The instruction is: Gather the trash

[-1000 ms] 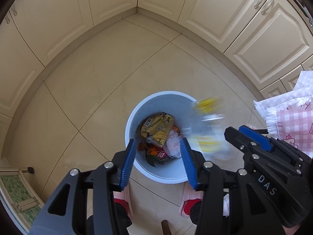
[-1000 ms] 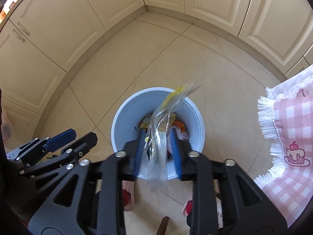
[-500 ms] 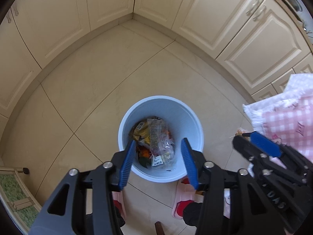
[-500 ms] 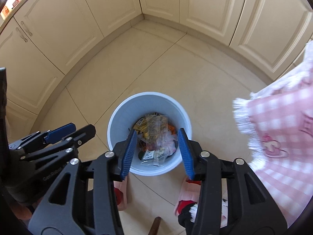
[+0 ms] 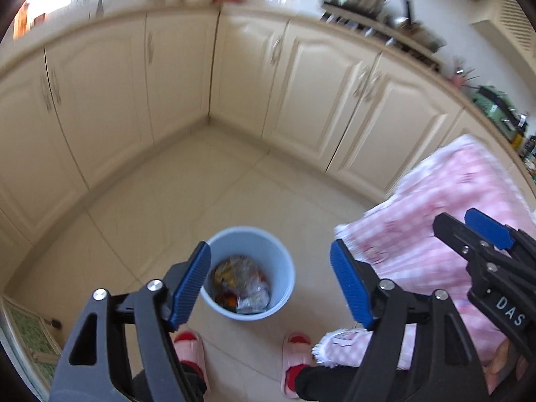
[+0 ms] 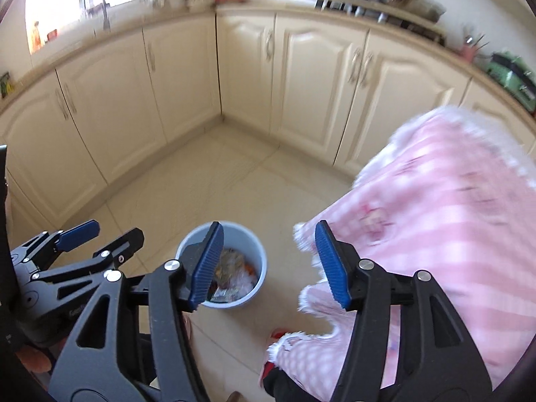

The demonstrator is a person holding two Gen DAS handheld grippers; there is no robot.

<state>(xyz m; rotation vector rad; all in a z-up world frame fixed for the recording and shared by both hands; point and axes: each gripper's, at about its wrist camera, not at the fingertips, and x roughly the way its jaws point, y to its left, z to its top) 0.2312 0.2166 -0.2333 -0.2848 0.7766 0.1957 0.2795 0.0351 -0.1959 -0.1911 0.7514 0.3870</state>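
A light blue bin (image 5: 268, 241) stands on the tiled floor, holding several crumpled wrappers (image 5: 244, 284). It also shows in the right wrist view (image 6: 258, 254). My left gripper (image 5: 269, 284) is open and empty, raised above and in front of the bin. My right gripper (image 6: 268, 264) is open and empty, also above the bin. Each gripper shows in the other's view: the right gripper (image 5: 475, 231) at right, the left gripper (image 6: 100, 238) at left.
A pink checked tablecloth (image 5: 442, 207) with a white fringe hangs at the right, also in the right wrist view (image 6: 442, 207). Cream cabinets (image 5: 301, 93) line the corner behind. The person's pink slippers (image 5: 294, 351) stand just before the bin.
The clear yellow-printed wrapper left my right gripper and dropped into the bin. Both grippers have since lifted and tilted up, so the bin looks smaller and the counters show.
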